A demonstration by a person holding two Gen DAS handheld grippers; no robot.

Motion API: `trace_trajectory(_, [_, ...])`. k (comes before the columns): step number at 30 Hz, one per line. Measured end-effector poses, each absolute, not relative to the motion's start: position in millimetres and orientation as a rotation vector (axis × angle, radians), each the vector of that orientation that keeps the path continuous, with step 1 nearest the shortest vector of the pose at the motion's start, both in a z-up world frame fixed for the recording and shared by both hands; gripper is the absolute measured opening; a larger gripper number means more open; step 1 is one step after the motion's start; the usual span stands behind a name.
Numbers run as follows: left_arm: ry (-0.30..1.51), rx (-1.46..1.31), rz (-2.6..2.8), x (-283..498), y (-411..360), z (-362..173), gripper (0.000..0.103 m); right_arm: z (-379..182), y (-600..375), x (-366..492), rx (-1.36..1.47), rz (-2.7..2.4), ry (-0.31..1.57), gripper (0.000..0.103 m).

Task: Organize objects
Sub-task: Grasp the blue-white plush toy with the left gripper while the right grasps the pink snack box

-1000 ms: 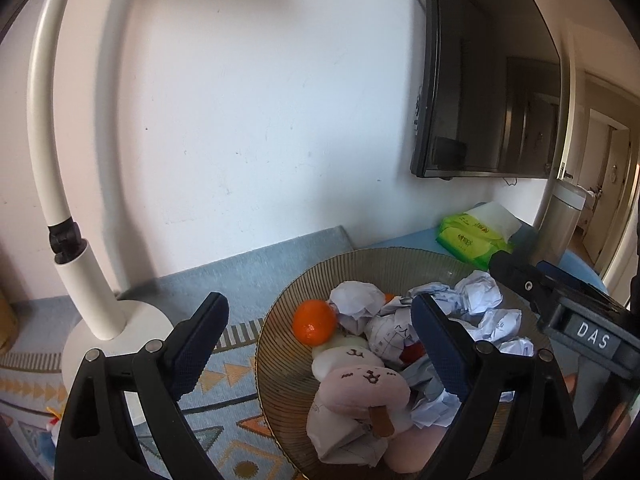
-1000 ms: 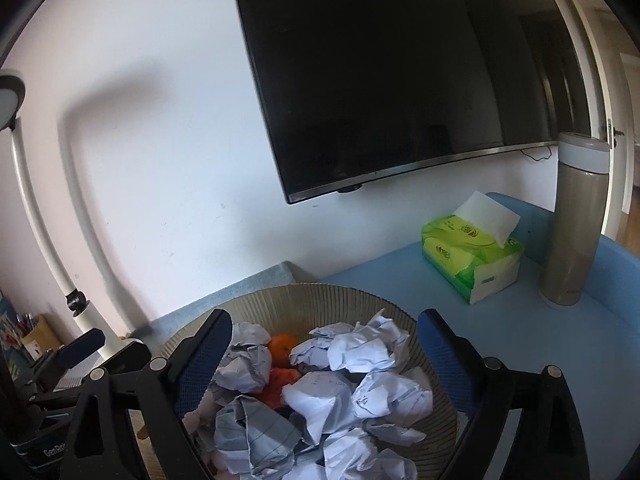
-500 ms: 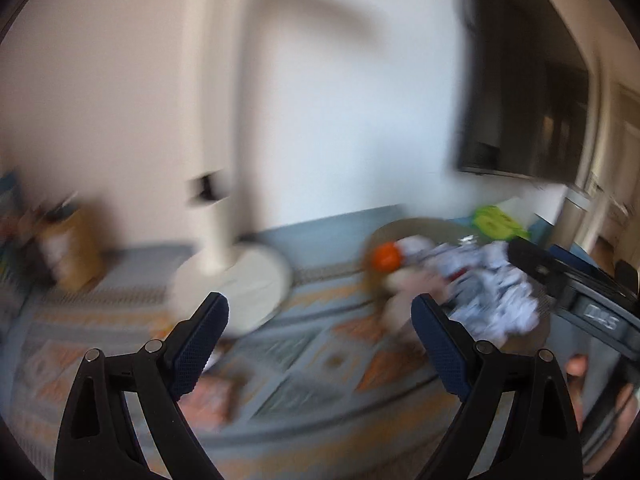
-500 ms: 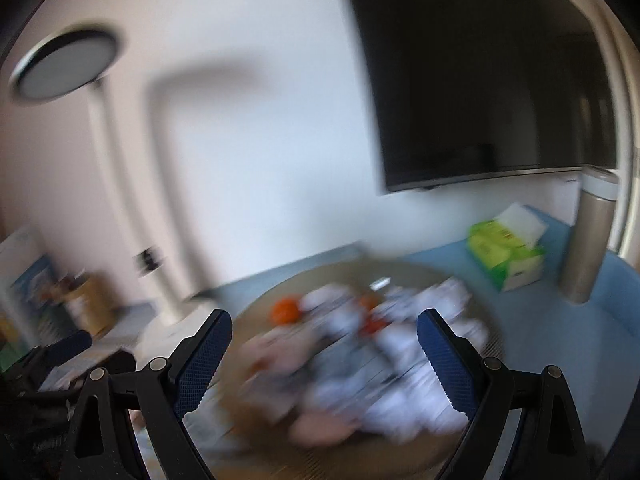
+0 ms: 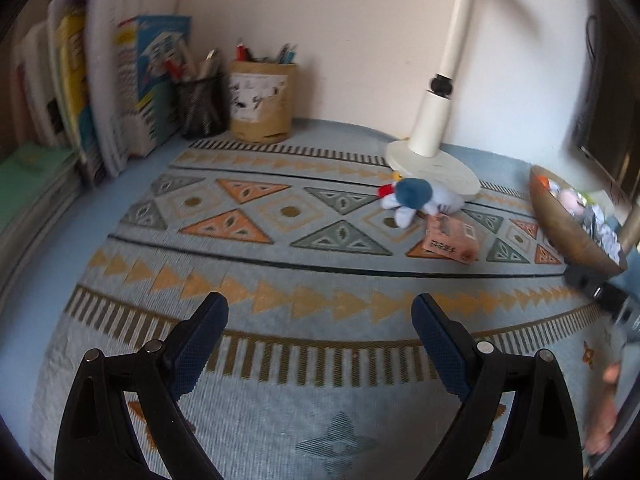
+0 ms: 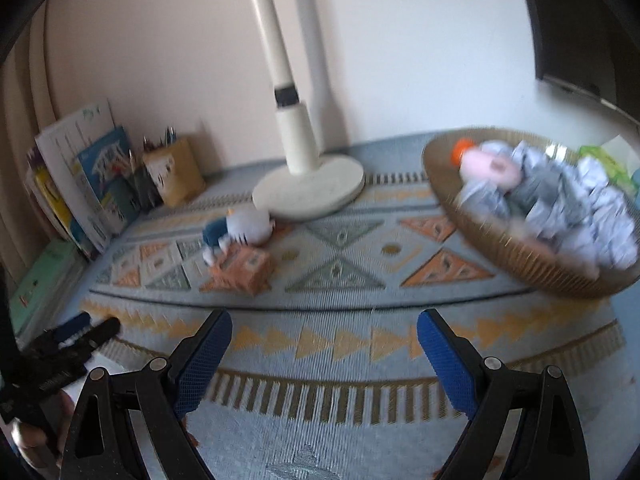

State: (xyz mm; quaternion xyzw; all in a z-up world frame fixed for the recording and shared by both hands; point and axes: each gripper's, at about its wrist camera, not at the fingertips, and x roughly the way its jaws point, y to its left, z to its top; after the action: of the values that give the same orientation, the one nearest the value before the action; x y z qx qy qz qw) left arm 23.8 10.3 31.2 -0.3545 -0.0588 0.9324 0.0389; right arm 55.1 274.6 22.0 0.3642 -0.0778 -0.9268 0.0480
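Two tools spread wide and holding nothing, left tool (image 5: 320,334), right tool (image 6: 324,340), both over patterned blue mat (image 5: 280,264), blue-and-white soft toy (image 5: 416,200) touching orange box (image 5: 450,240) ahead, woven bowl of crumpled paper (image 6: 532,264) far right.

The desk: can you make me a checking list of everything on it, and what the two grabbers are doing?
Surface: patterned mat covers the desk.
Job's things: blue and white plush toy lies beside the lamp base; orange packet lies flat in front of the toy; basket holds crumpled paper, a pink plush and an orange fruit.
Clutter: books and two pen holders against the wall.
Grippers: left gripper and right gripper, jaws open, holding nothing.
Cables: nothing seen.
Surroundings: white wall, dark screen at right.
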Motion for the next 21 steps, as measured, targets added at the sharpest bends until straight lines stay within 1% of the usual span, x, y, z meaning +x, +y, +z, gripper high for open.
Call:
trace_trajectory(2, [-0.220, -1.059, 2.862, 25, 5, 32, 0.093, 19, 274, 52, 1.138, -2.835, -0.224, 0.093])
trace_trajectory(4, [-0.243, -1.091, 2.851, 22, 4, 30, 0.093, 16, 273, 50, 1.156, -2.846, -0.208, 0.093])
trace_trajectory(7, [-0.258, -1.117, 2.834, 21, 5, 28, 0.093, 14, 265, 47, 1.185, -2.845, -0.131, 0.093])
trace_trajectory(10, [-0.228, -1.147, 2.806, 19, 8, 25, 0.093, 12, 258, 43, 1.206, -2.757, -0.090, 0.093])
trace_trajectory(13, [-0.180, -1.194, 2.703, 9, 14, 27, 0.092, 7, 253, 24, 1.297, -2.554, -0.082, 0.093])
trace_trajectory(18, [-0.039, -1.147, 2.551, -35, 31, 55, 0.093, 25, 237, -9, 1.239, -2.550, 0.133, 0.093])
trace_trajectory(21, [-0.013, -1.111, 2.463, -75, 42, 56, 0.092, 16, 226, -34, 1.229, -2.459, 0.169, 0.093])
